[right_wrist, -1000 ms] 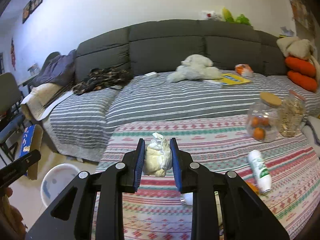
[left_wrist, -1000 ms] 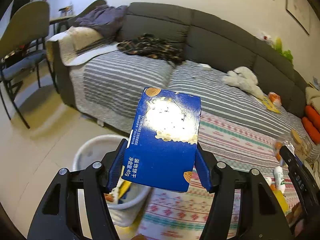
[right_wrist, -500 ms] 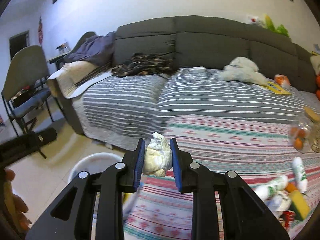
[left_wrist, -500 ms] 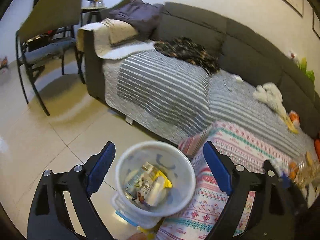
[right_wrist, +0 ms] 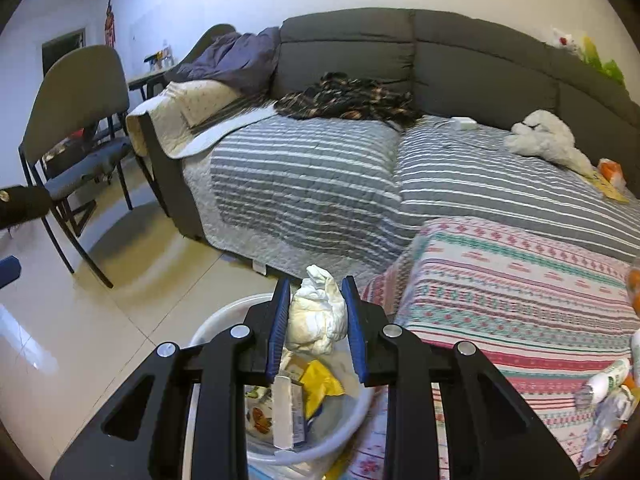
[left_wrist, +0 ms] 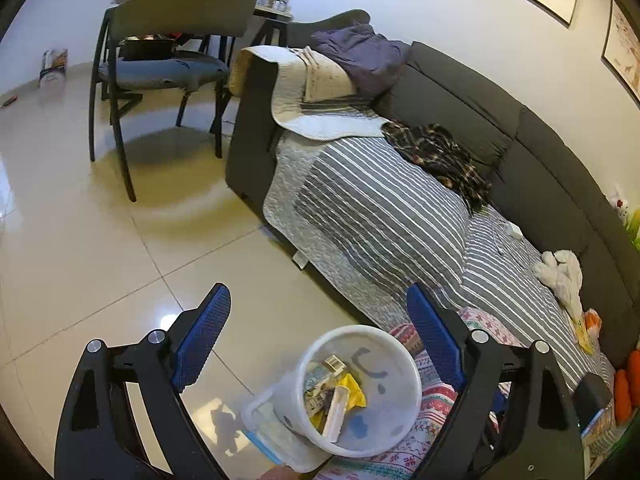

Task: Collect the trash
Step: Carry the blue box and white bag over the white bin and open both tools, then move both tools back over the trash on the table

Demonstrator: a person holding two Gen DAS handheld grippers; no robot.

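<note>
— Gone from the left gripper (left_wrist: 318, 334) since a second ago: the blue biscuit box. Now hanging with blue pads spread wide and nothing between them, above the white round plastic bin (left_wrist: 360, 392) on the glossy cream floor tiles (left_wrist: 80, 248).

— And holding what, on the other side?

— Pinching a crumpled white tissue wad (right_wrist: 316, 316) between the narrow-set blue pads of the right gripper (right_wrist: 316, 320), directly over the bin's (right_wrist: 224, 316) open mouth, wad not yet inside. Sitting in the bin already: yellow wrapper (right_wrist: 318, 386), printed packets, a flat white carton edge (right_wrist: 282, 412).

— Standing where, that bin?

— Touching or just beside the hanging edge of the pink, teal and white patterned cloth (right_wrist: 520, 300) covering a low surface. Beyond that, running across the room, a dark grey sofa (right_wrist: 440, 56) under a grey-and-white striped quilt (right_wrist: 320, 176). Lying on the quilt: a dark plaid garment (right_wrist: 348, 98), a white plush toy (right_wrist: 544, 140), a small white charger block (right_wrist: 462, 122).

— Leaving room for moving?

— Opening wide to the left: bare tile between bin and a grey chair on black legs (left_wrist: 160, 40), well apart from both tools. Crowding on the right: bottle and small clutter at the cloth's far edge, too blurred for naming.
</note>
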